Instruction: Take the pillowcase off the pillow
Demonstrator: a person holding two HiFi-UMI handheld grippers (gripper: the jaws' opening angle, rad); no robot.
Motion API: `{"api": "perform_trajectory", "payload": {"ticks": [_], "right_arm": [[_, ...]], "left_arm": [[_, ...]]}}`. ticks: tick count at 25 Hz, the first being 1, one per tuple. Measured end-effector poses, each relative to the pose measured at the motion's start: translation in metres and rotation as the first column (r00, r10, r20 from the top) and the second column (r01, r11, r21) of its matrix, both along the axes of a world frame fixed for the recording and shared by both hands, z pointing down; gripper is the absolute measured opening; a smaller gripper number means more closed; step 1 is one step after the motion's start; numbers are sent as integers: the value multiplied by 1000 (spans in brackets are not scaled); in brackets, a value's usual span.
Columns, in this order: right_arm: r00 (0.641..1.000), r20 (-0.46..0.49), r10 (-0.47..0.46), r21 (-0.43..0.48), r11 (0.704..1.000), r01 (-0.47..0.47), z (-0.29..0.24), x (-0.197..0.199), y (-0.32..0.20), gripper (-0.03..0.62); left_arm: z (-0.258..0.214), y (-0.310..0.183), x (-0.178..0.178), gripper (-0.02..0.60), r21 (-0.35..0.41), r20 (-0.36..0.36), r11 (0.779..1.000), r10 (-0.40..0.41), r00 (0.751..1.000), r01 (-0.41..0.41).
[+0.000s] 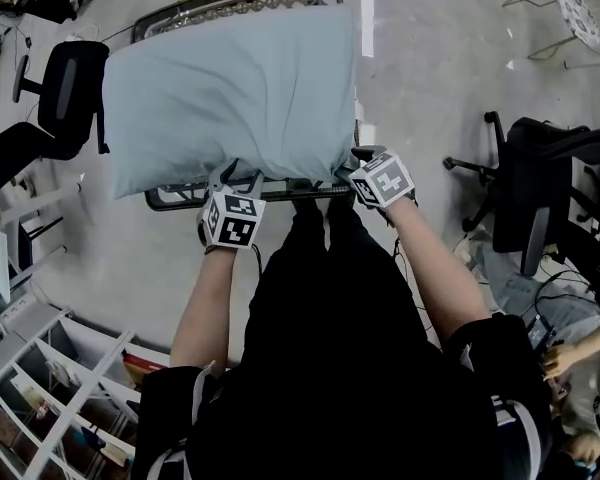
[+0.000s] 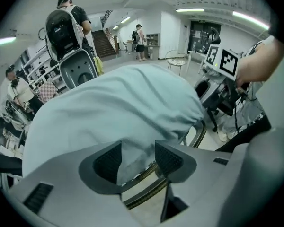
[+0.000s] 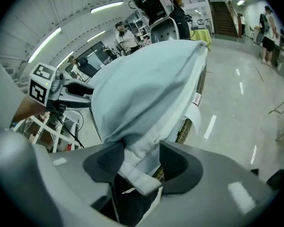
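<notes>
A pale blue pillowcase [image 1: 230, 88] covers a pillow that lies on a dark wicker-edged bench [image 1: 180, 200]. Both grippers are at the pillow's near edge. My left gripper [image 1: 235, 175] is at the left part of that edge; in the left gripper view it [image 2: 138, 157] stands open, with a fold of the pillowcase [image 2: 113, 108] lying loosely between the pads. My right gripper [image 1: 352, 163] is at the near right corner. In the right gripper view it [image 3: 139, 162] is shut on a bunched corner of the pillowcase [image 3: 146, 84], and a white strip of cloth hangs below the jaws.
A black office chair [image 1: 65, 93] stands left of the bench and another [image 1: 540, 188] to the right, with cables on the floor near it. White shelving [image 1: 50, 388] is at the lower left, and a round wire table [image 1: 580, 8] at the top right. Several people stand farther off.
</notes>
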State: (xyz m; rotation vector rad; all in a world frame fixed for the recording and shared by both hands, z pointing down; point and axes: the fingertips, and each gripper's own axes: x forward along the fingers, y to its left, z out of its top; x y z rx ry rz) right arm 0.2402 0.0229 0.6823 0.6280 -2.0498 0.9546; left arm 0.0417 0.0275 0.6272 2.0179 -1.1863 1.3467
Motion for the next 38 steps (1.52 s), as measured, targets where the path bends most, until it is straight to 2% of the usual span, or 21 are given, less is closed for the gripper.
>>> {"api": "perform_trajectory", "payload": {"ticks": [2, 6, 9, 11, 13, 14, 16, 17, 19, 21, 22, 25, 26, 28, 32, 35, 38], "right_arm": [[999, 34, 41, -40, 998, -40, -1, 10, 4, 244], [989, 113, 93, -117, 990, -80, -8, 28, 13, 236], [994, 86, 60, -94, 994, -52, -6, 29, 11, 238], [998, 61, 1, -57, 998, 2, -10, 21, 9, 235], [998, 41, -38, -31, 999, 39, -15, 29, 10, 232], [999, 26, -25, -25, 999, 25, -15, 41, 7, 232], [998, -10, 59, -15, 998, -59, -8, 69, -3, 181], [994, -12, 106, -16, 994, -106, -5, 77, -10, 180], [988, 45, 145, -33, 989, -144, -4, 67, -19, 182], [984, 138, 112, -54, 993, -105, -13, 35, -19, 233], [981, 172, 91, -55, 995, -82, -19, 21, -17, 235], [975, 219, 40, -54, 998, -28, -35, 4, -10, 232], [974, 227, 21, -65, 998, -7, -39, 4, -6, 256], [978, 209, -23, -78, 996, 40, -43, 6, 2, 347], [995, 65, -78, -36, 996, 81, -21, 9, 2, 347], [995, 71, -74, -51, 996, 77, -9, -4, 3, 308], [991, 117, -64, -73, 995, 73, -6, -16, 4, 290]], "left_arm": [[7, -1, -11, 215, -6, 29, 1000, -7, 1000, 7], [16, -9, -14, 209, -24, 32, 1000, -6, 999, 7], [22, -13, -16, 185, -29, 50, 1000, -6, 999, 7], [23, -14, -18, 175, -26, 53, 999, -16, 998, 18], [23, -12, -20, 166, -24, 52, 999, -27, 998, 28], [22, -11, -20, 162, -22, 52, 999, -30, 998, 31], [22, -9, -20, 145, -23, 48, 999, -37, 998, 39], [21, -9, -21, 137, -24, 43, 999, -44, 998, 45], [21, -9, -21, 127, -24, 32, 998, -58, 998, 59], [21, -10, -21, 122, -23, 28, 997, -71, 997, 72], [20, -10, -22, 112, -23, 27, 997, -78, 997, 78], [17, -9, -26, 58, -20, 18, 995, -97, 995, 97], [15, -8, -28, 45, -19, 14, 995, -101, 995, 101], [14, -4, -31, 25, -20, 9, 994, -110, 994, 110], [18, 4, -38, 9, -39, 9, 990, -138, 990, 138], [19, 5, -42, 8, -44, -7, 987, -154, 988, 153], [20, 3, -47, 6, -38, 17, 988, -146, 989, 147]]}}
